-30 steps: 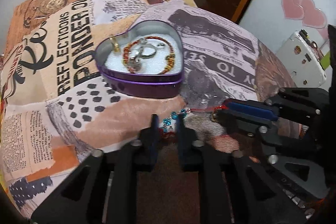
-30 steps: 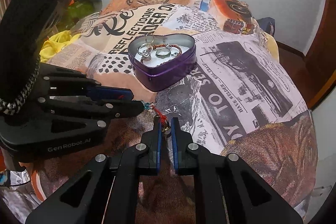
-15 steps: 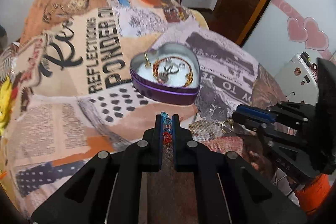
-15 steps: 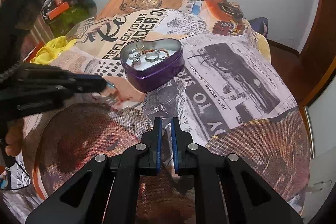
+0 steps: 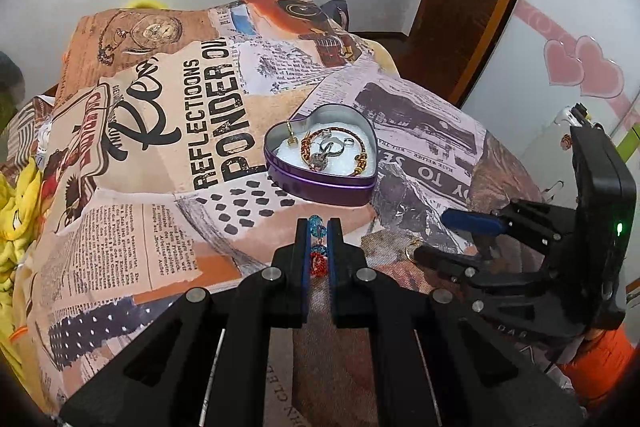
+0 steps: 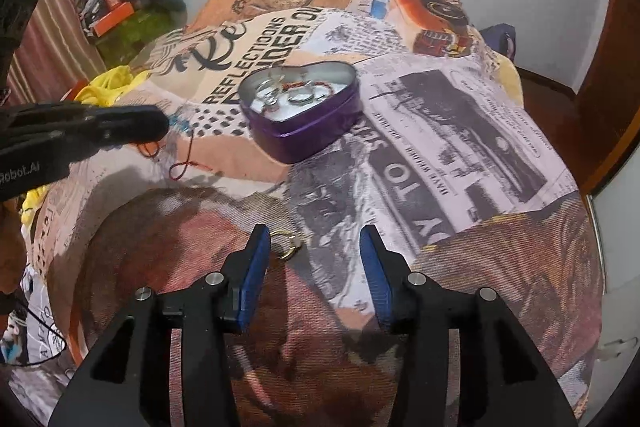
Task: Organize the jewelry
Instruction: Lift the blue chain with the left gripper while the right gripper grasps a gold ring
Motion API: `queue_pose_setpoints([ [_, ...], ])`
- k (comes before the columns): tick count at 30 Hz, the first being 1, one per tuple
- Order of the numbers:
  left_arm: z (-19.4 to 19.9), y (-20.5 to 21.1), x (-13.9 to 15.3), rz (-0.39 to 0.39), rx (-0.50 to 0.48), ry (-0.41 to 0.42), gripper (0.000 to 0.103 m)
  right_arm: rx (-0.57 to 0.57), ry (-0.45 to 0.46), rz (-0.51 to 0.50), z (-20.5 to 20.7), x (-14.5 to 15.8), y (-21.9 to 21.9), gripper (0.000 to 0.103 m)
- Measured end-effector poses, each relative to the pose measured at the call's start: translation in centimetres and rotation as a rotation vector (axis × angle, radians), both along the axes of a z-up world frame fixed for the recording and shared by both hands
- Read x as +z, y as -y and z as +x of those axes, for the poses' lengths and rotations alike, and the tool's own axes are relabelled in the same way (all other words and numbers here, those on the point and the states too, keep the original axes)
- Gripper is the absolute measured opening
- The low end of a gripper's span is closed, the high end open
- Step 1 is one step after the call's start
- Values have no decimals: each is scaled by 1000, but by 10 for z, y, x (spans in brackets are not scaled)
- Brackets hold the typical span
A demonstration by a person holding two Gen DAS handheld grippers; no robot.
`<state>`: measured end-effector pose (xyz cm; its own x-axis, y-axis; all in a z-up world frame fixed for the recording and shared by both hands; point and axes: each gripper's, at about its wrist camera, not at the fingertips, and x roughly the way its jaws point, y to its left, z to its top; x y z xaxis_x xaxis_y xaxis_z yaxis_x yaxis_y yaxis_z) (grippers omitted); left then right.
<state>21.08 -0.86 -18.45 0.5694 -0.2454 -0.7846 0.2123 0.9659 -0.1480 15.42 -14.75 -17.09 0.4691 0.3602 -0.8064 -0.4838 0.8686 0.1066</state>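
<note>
The left tongs (image 5: 318, 239) are pinching a beaded bracelet (image 5: 317, 227) by its blue and red beads, holding it above the bed (image 5: 132, 219), just near of the purple heart-shaped tin (image 5: 320, 183). The tin is sitting on the printed bedspread toward the middle of the bed, already carrying rings and a red-and-gold bracelet on its white padding. The right tongs (image 6: 314, 259) are opening, their pads spreading with nothing pressed between them; a small gold ring (image 6: 285, 245) is lying on the bedspread just beside the left pad, touching or nearly touching it, I cannot tell which.

The bracelet is looking light and limp: glass-like beads on a thin red cord that is dangling and looping freely. The beads are likely slippery and hard, so gripping across a bead, as now, is sensible, though the cord may swing and snag on the tin's rim. The gold ring is tiny, stiff and low on soft cloth, so it probably needs pinching across its band.

The right wrist view is showing the loose red cord (image 6: 180, 163) trailing below the left tongs, which the left wrist view is hiding. The left wrist view is showing the beads in the grip and the tin's contents more sharply
</note>
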Motion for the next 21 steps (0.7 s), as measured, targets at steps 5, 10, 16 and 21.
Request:
queue_pose_setpoints([
  [5, 0, -1, 1, -1, 1, 3, 6, 21, -1, -9, -3, -7, -10, 16],
  [10, 1, 0, 11, 2, 0, 31, 6, 20, 0, 6, -1, -7, -9, 5],
  [16, 3, -2, 24, -4, 7, 65, 6, 3, 14, 24, 1, -1, -5, 5],
  [21, 2, -4, 29, -6, 12, 77, 6, 8, 0, 36, 2, 5, -6, 12],
])
